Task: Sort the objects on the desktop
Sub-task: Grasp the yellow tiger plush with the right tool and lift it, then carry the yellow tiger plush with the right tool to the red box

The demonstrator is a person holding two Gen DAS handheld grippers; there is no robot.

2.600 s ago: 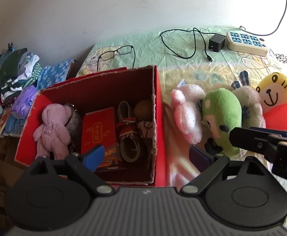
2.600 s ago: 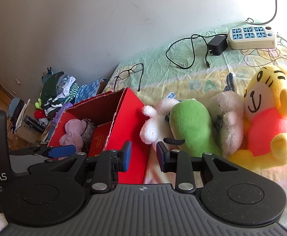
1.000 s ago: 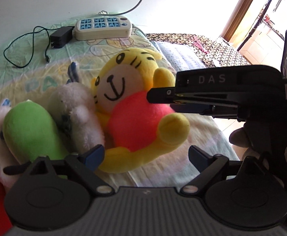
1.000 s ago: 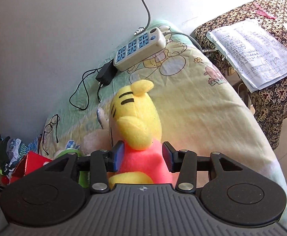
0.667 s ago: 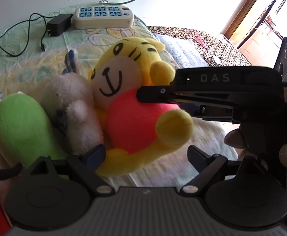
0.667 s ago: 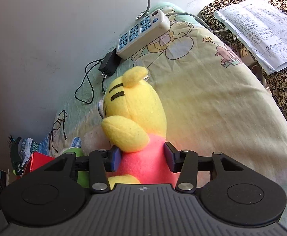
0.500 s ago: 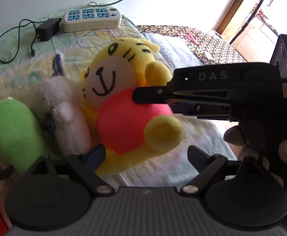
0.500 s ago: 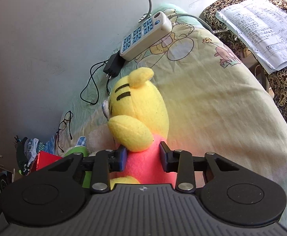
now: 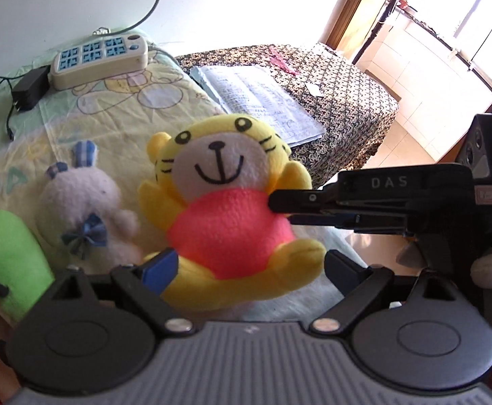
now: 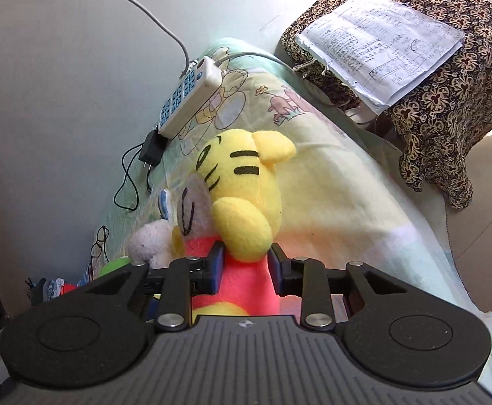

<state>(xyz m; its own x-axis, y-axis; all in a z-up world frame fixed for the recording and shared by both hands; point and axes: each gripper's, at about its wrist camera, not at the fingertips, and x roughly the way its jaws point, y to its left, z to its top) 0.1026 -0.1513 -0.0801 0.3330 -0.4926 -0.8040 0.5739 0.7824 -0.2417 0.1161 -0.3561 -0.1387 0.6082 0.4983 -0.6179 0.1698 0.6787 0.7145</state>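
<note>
A yellow tiger plush with a pink belly sits raised off the cartoon-print sheet. My right gripper is shut on its pink body just under one yellow arm. In the left wrist view that gripper reaches in from the right, with a hand behind it. My left gripper stands open and wide, and the tiger's yellow legs lie between its fingers without being pressed. A white rabbit plush and a green plush lie to the tiger's left.
A power strip and a black charger with its cable lie at the far edge by the wall. An open notebook rests on a flower-patterned side table to the right. Eyeglasses lie farther left.
The right gripper's jaws have closed onto the tiger's pink body. The tiger has turned from lying tilted to facing the left camera upright. The left view has swung right, away from the red box.
</note>
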